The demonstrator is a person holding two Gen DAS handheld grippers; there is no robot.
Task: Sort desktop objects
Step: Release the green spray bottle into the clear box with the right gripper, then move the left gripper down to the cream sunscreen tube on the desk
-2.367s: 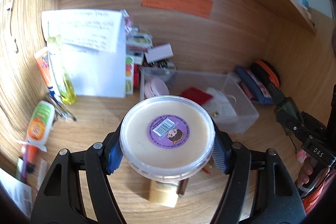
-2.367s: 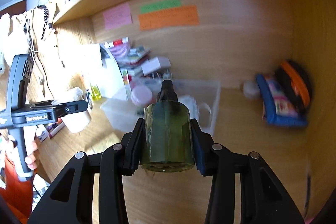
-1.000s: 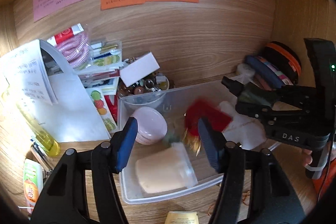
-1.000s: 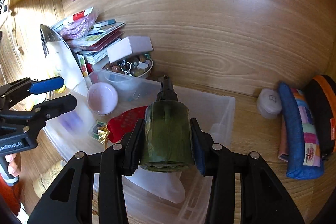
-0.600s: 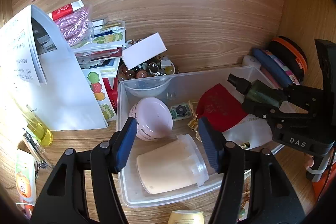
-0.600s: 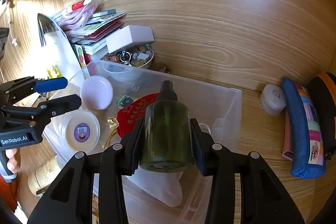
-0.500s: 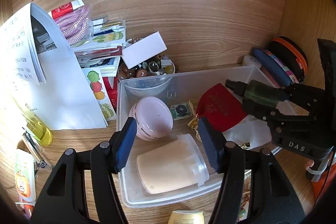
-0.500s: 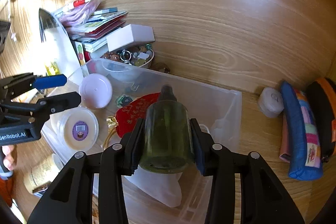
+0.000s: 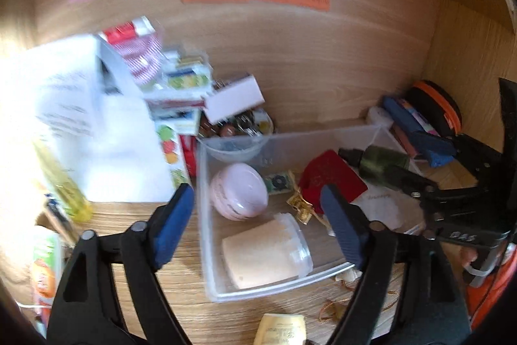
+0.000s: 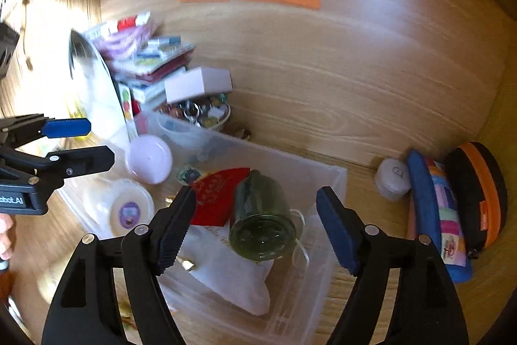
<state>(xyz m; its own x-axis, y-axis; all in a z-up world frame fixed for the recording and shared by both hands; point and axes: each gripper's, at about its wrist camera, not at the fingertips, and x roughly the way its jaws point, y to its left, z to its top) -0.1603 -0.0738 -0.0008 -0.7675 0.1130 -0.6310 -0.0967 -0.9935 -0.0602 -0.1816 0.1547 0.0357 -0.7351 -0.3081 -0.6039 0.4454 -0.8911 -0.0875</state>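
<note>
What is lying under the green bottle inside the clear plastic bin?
The green bottle lies on a white pouch and partly over a red packet. What lies beneath those is covered.

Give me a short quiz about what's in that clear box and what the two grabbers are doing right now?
1. True or false: the right gripper is clamped on the green bottle.
2. Which thing lies nearest the left gripper inside the clear box: A) the cream tub, B) the red pouch, C) the pink jar?
3. What does the green bottle rest on?

Key:
1. False: the jaws are opening, pads clear of the bottle, which lies in the box.
2. A.
3. A white cloth bag, partly against the red pouch.
</note>
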